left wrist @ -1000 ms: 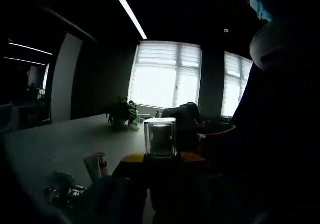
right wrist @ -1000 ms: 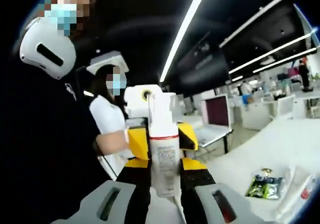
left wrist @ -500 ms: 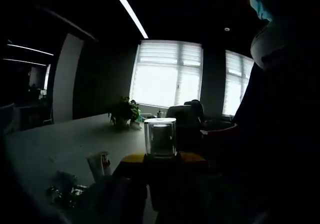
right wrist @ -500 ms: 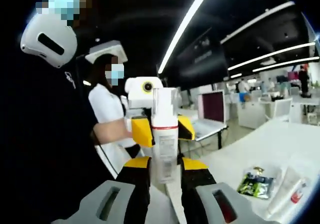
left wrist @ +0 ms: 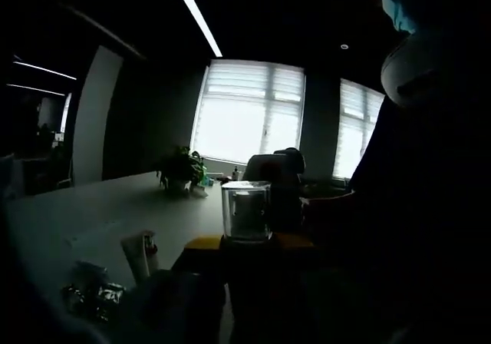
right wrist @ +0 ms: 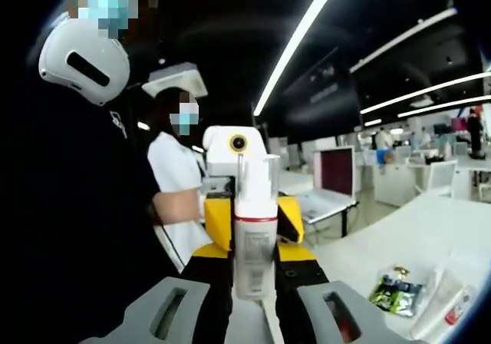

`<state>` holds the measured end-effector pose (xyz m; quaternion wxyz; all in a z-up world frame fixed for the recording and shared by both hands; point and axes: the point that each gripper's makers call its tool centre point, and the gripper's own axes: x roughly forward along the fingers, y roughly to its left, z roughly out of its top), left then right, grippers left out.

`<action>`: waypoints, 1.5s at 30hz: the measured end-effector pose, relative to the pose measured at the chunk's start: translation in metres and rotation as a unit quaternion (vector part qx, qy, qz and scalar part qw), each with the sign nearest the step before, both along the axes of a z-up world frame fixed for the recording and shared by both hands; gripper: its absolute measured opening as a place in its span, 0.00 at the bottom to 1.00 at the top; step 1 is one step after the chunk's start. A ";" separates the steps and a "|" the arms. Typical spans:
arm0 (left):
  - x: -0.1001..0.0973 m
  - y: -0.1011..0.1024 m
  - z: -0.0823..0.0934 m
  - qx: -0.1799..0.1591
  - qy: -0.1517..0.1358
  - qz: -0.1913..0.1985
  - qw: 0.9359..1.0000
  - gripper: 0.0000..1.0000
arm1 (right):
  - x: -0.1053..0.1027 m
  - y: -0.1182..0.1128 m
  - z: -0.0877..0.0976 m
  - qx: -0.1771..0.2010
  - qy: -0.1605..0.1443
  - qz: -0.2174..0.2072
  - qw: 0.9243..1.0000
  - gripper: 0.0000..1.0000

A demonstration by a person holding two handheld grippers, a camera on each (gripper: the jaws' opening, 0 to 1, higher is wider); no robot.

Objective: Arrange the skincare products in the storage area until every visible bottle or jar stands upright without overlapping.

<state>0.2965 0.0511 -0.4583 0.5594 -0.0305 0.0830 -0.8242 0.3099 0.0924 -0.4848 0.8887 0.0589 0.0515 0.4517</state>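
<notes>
Yellow-padded jaws of the right gripper — held level above the table — pinch an upright white bottle; the left gripper likewise clamps it.

Clear glossy plastic cap; smooth white bottle.

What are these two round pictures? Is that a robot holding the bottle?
No robot here. A person holds a grabbing tool in each hand, and a small camera rides on each tool, so each round picture looks forward along that tool's fingers.

In the right gripper view, the right gripper pinches a white bottle with a clear cap and holds it upright above the table. The yellow tool behind it is the left gripper, gripping the same bottle higher up.

The left gripper view is dark, but it shows the bottle's clear cap. A white tube and shiny packets lie on the table.
</notes>
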 end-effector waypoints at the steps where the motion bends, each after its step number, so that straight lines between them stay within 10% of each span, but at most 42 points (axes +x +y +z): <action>1: 0.000 0.000 0.000 0.000 0.000 -0.001 1.000 0.21 | -0.001 -0.001 0.000 0.004 -0.002 0.000 1.000 0.12; 11: 0.010 0.002 0.006 -0.030 0.032 0.023 0.999 0.32 | 0.004 -0.019 0.005 0.039 -0.024 -0.038 0.998 0.10; 23: 0.027 0.009 -0.051 0.042 0.028 0.115 0.992 0.61 | 0.008 -0.046 -0.008 0.041 -0.015 -0.076 0.996 0.11; 35: 0.047 0.039 -0.127 0.160 -0.013 0.201 0.966 0.83 | 0.012 -0.052 -0.024 0.046 -0.005 -0.090 0.995 0.11; 45: 0.048 0.065 -0.176 0.180 -0.061 0.248 0.950 0.86 | 0.008 -0.065 -0.029 0.047 0.006 -0.109 0.993 0.11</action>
